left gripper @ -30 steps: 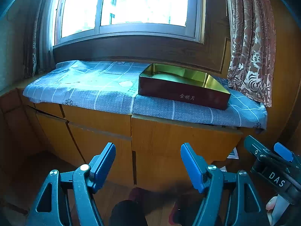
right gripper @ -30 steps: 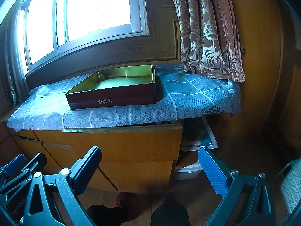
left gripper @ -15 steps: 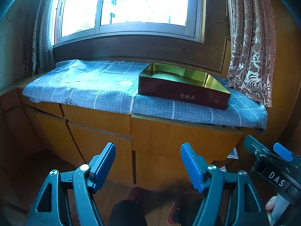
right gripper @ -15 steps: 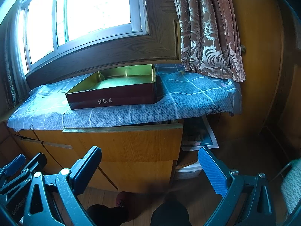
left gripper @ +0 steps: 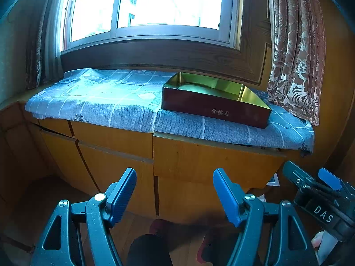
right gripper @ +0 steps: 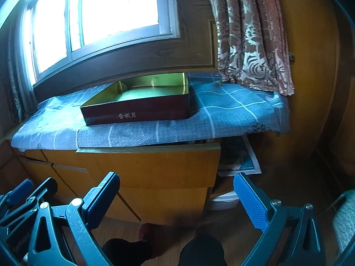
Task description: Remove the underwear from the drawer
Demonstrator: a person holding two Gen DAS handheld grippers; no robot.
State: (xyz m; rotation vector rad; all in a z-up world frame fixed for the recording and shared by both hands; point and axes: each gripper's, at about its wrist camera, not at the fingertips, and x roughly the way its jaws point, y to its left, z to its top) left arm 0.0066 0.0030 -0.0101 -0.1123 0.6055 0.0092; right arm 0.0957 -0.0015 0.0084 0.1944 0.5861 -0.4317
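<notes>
Curtains hang left of the window (left gripper: pixel 153 6); everything below is placed from the box (left gripper: pixel 213 102), a dark red tin with gold inside and gold characters on its front wall. It sits open and empty on a blue checked cloth (left gripper: pixel 106 102) covering the cabinet (left gripper: pixel 115 141) top, under the window. Left of box: bare cloth, then the cabinet's left drawer fronts, shut. Directly below box: drawer (right gripper: pixel 155 166), front pulled out a bit from the cabinet line, a dark gap showing along its top edge under the cloth. Underwear not visible in either view; can't tell what's in the drawer. Left gripper (left gripper: pixel 175 195) below box, in front of the cabinet, blue pads spread wide, nothing between them, touching nothing. Right gripper (right gripper: pixel 177 199) below and slightly right of box, also spread wide, empty, clear of the drawer front. Each gripper shows at the edge of the other's view, side by side, apart. Person's dark legs and reddish slippers (left gripper: pixel 157 226) on wood floor beneath the grippers. Right of box: more cloth hanging over the cabinet end, brown patterned curtain (right gripper: pixel 250 35) above it, papers (right gripper: pixel 241 161) leaning in the gap below beside the drawer, white container under them. Far right: wood wall panel.
</notes>
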